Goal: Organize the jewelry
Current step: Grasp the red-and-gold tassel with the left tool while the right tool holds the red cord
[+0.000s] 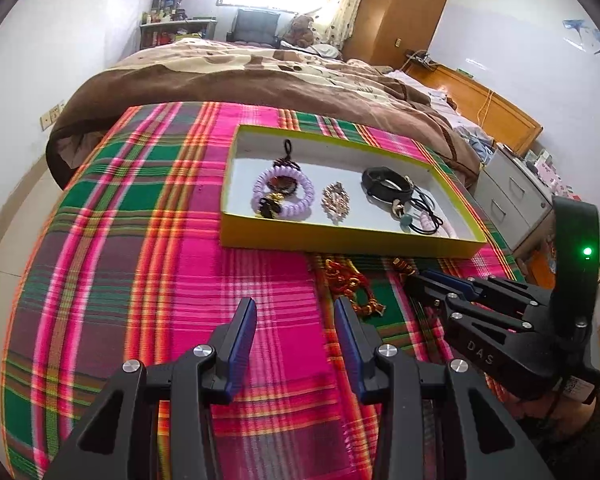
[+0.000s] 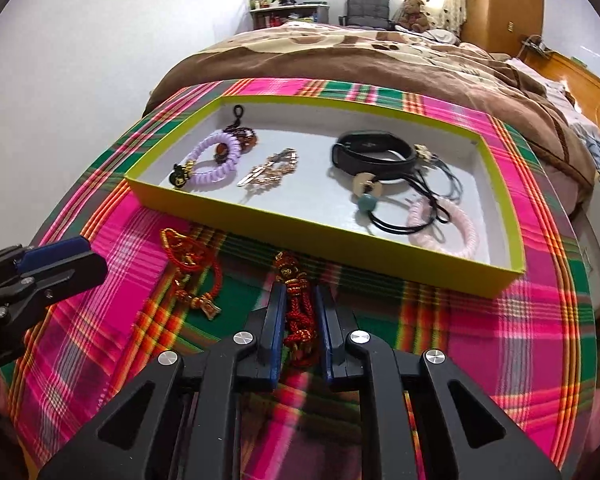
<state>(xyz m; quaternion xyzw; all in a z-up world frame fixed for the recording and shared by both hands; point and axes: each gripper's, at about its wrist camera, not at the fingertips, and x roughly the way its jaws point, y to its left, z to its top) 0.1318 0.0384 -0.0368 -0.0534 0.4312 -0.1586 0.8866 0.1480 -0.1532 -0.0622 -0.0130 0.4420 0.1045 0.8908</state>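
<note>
A yellow-green tray lies on the plaid cloth. It holds a purple coil bracelet, a gold brooch, a black band, black cords with a teal bead and a pink coil bracelet. In front of the tray lie two red braided ornaments. My right gripper is closed on the red braided ornament. The other red ornament lies loose to the left. My left gripper is open and empty above the cloth, left of that ornament.
The plaid cloth covers a round table beside a bed with a brown blanket. Grey drawers stand at the right. The right gripper's body sits close to the right of my left gripper.
</note>
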